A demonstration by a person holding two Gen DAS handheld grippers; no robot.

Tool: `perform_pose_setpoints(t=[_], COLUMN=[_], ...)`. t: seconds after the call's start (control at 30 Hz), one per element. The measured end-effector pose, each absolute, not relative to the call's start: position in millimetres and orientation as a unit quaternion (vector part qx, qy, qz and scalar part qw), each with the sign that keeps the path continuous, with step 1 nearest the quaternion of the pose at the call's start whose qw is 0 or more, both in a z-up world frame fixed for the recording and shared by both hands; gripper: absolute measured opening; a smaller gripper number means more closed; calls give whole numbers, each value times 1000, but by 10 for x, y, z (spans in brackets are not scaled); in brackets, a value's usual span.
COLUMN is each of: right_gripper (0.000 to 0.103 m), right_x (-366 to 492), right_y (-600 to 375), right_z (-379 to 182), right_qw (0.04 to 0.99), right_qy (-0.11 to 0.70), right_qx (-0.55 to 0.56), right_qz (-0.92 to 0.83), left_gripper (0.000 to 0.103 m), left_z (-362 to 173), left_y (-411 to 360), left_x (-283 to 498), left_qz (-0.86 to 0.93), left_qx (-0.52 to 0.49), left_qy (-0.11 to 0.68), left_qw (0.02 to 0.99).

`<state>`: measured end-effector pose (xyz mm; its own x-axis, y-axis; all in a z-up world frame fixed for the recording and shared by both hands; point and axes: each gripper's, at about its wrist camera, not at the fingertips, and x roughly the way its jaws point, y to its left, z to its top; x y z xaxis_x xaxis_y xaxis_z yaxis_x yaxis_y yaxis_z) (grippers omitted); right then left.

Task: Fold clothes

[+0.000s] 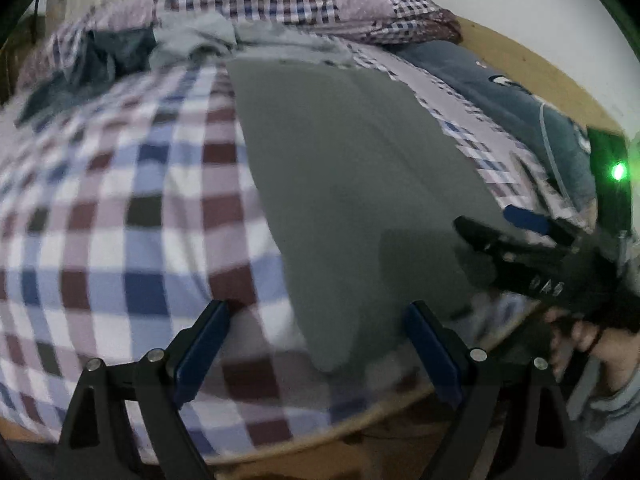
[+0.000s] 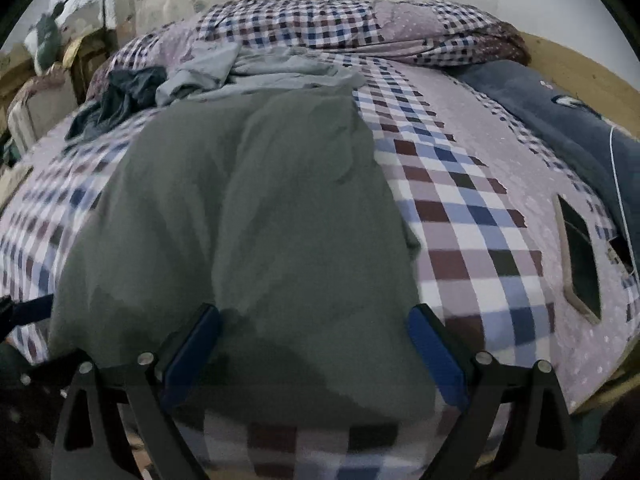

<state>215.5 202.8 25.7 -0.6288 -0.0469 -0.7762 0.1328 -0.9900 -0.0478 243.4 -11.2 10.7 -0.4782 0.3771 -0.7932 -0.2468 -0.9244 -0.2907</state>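
- My left claw point(image 1: 316, 344) stands wide open with nothing between its blue pads point(image 1: 204, 344); the near left corner of the grey-green garment point(image 1: 352, 184) lies just ahead of it, between the two fingers.
- My right claw point(image 2: 314, 350) is spread just as wide and grips nothing; it hangs over the near hem of the same garment point(image 2: 256, 216), which fills the gap between its fingers.
- The garment lies flat and lengthwise on the checked bedsheet point(image 2: 472, 216), running away from both claws toward the far end of the bed.
- From my left claw's view, the right claw point(image 1: 516, 240) shows off to the right, over the garment's right edge, with my hand point(image 1: 580, 344) on its handle; whether it touches the cloth I cannot tell.
- Beyond the garment's far end sits a crumpled light grey piece of clothing point(image 2: 248, 68), and left of that a dark bundled one point(image 2: 128, 88).
- Farther still, a folded checked quilt point(image 2: 340, 28) lies across the head of the bed.
- Right of my right claw lies a dark phone point(image 2: 580, 256) on the sheet, well apart from the garment, and a dark blue blanket point(image 2: 560, 120) lies along the bed's right side.
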Motion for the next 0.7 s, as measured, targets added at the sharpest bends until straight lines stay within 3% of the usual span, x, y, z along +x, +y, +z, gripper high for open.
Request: perform_pose_setpoints(t=[0.1, 0.37, 0.5, 0.7], right_gripper=[97, 97, 97, 97], right_x=[2280, 2581, 2730, 2900], right_y=[2001, 2121, 2102, 1855], right_z=[259, 573, 733, 865], right_qw=[52, 73, 99, 132], right_qy=[71, 26, 24, 67], right_qx=[439, 411, 382, 341], right_qz=[-894, -908, -918, -928], left_gripper=[92, 92, 92, 92], left_z=[78, -211, -299, -354], left_y=[-238, -783, -792, -594], left_x=[2431, 2203, 2132, 1996], left_qz=[830, 725, 683, 652], left_qx=[-495, -496, -499, -510], left_qy=[-148, -401, -449, -454], left_qw=[211, 259, 286, 330])
